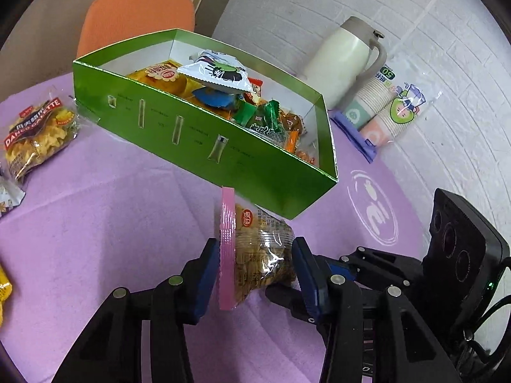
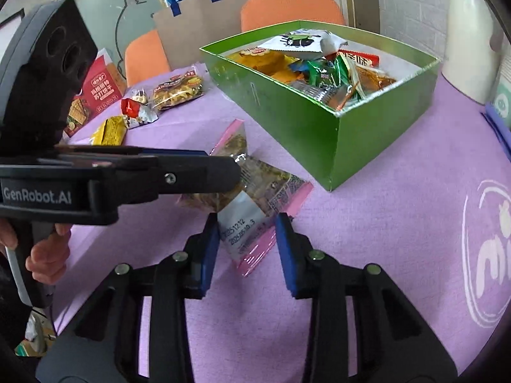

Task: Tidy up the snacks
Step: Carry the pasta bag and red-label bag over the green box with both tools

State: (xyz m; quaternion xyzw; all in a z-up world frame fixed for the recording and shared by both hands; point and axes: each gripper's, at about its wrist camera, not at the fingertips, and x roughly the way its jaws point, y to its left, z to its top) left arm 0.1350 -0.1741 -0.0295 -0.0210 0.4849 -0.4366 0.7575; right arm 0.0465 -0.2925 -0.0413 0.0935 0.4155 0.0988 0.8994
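We see the left tool [image 1: 255, 268] clamped on a pink-edged snack packet [image 1: 255, 249], lifted above the purple tabletop [image 1: 111, 223]. The right tool [image 2: 247, 249] stands open, its pads beside the packet's near corner. Ahead sits the green box [image 1: 223, 146] of snacks; beyond it are an orange chair [image 1: 137, 12] and a white brick wall [image 1: 431, 32].

surface: counter under purple cloth [image 2: 383, 229] with white logo | centre: green box [image 2: 335, 140] | left side: galette packet [image 1: 35, 134], red-silver packet [image 2: 137, 110], yellow packet [image 2: 110, 131], red cracker box [image 2: 95, 92] | far right, by wall: cream jug [image 1: 341, 60], sleeved paper cups [image 1: 383, 108]
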